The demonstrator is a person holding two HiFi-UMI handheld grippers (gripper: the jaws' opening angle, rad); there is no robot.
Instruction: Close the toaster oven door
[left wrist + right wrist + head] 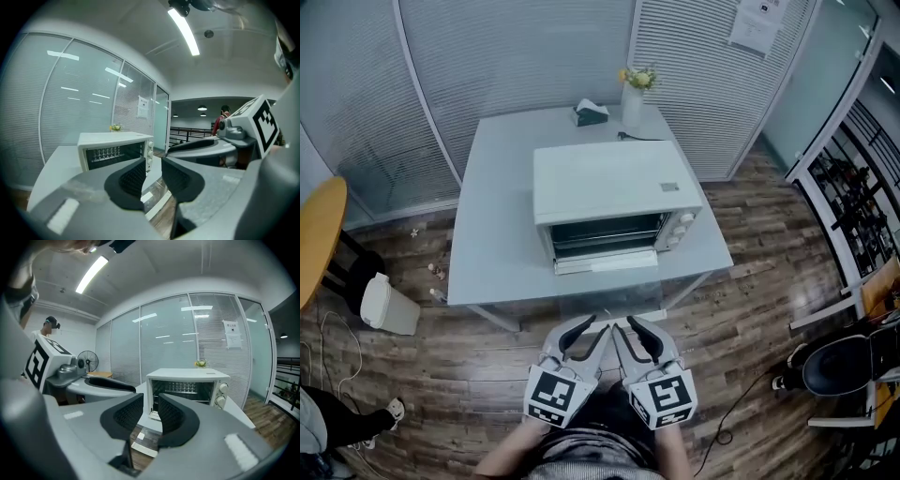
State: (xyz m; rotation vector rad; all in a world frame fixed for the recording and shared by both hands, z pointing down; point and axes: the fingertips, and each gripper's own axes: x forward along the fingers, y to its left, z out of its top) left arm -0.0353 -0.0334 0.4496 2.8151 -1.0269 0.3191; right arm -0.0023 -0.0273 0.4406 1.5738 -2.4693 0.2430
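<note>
Vase of yellow flowers (635,91), probably a tissue box (591,112), white bin (389,305), pedestal fan (87,361)

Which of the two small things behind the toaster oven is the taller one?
The white vase with yellow flowers. In the head view it stands just right of the low, dark tissue box.

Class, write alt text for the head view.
A white toaster oven sits on a grey table with its door dropped open toward the viewer. Below, short of the table, the left gripper and right gripper are held side by side, jaws apart and empty.
</note>
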